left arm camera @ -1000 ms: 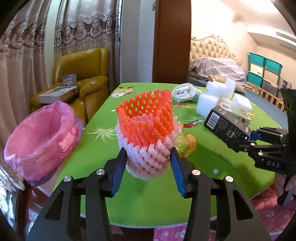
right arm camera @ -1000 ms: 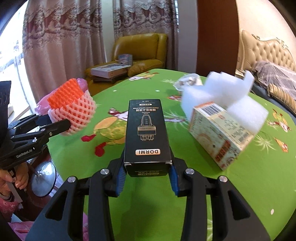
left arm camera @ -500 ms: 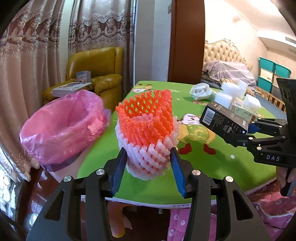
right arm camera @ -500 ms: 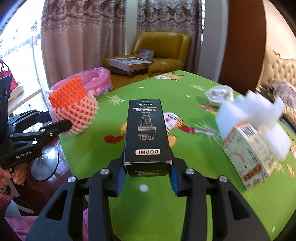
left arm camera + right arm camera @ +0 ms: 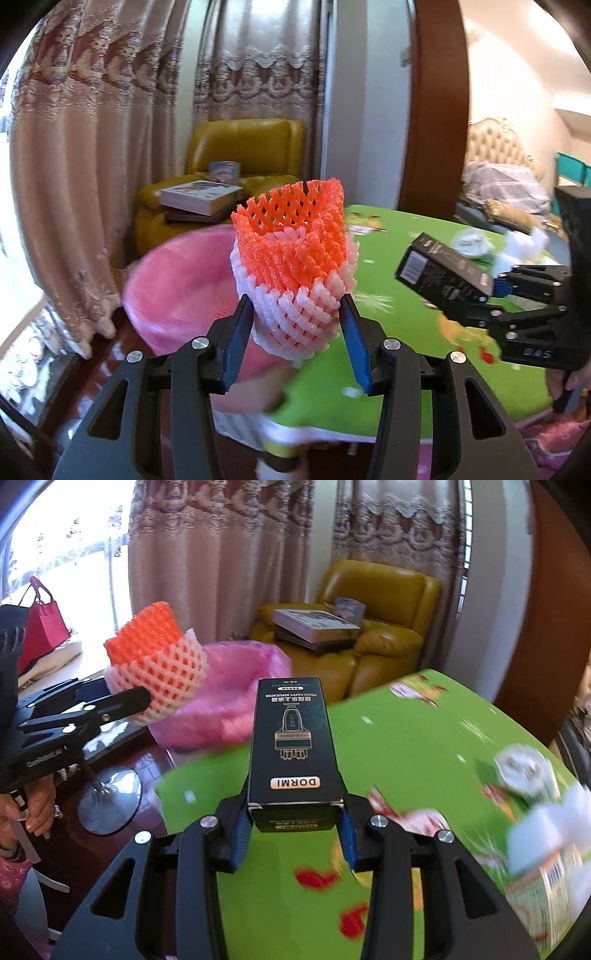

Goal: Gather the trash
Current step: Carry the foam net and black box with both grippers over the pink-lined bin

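While left gripper point(image 5: 295, 325) clamps foam nets point(image 5: 293, 269) lower centre, right gripper point(image 5: 293, 834) grips black box point(image 5: 293, 746); pink bag point(image 5: 177, 291) behind, left.

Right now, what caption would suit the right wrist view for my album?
Right gripper carries a black box toward the pink trash bag beside the green table.

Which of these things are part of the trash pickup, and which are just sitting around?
Part of the job:
- foam fruit nets, held by left gripper
- black DORMI box, held by right gripper
- pink trash bag

Lying about:
- yellow armchair
- books
- curtains
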Motion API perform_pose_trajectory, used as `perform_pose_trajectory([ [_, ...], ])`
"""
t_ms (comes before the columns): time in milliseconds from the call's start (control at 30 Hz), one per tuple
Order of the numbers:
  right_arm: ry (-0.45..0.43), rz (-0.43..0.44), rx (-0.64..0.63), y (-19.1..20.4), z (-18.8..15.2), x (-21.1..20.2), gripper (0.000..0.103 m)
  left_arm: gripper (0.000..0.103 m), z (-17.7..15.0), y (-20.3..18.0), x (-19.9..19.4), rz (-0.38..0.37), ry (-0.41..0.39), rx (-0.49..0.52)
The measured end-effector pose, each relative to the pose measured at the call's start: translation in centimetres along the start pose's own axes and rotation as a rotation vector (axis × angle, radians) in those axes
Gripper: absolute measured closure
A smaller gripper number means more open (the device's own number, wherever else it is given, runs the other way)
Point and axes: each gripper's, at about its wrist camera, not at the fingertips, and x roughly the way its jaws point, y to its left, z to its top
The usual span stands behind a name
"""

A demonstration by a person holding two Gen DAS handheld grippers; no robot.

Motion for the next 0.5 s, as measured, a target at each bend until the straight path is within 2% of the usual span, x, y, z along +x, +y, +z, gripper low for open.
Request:
perform_pose_trajectory([
  [67, -0.002, 0.015, -0.009, 0.7, 1.6, 1.1, 0.065, 0.058, 0.7, 1.9, 1.3, 0.031, 0.035, -0.015],
  [167, 0.002, 0.033, -0.017, 1.5, 3.4, 2.5, 0.065, 0.058, 1.4, 4.5, 2.5, 0.033, 0.067, -0.054],
  [267, 0.014, 0.053, -0.022, 2.2, 5.3, 4.4, 0.065, 0.058, 1.8, 6.2, 4.4, 0.067, 0.097, -0.053],
  [500, 0.039, 0.079, -0.041, 4.1, 8.9, 8.5, 0.064, 0.057, 2.9, 8.8, 7.2, 0.068, 0.111, -0.097],
])
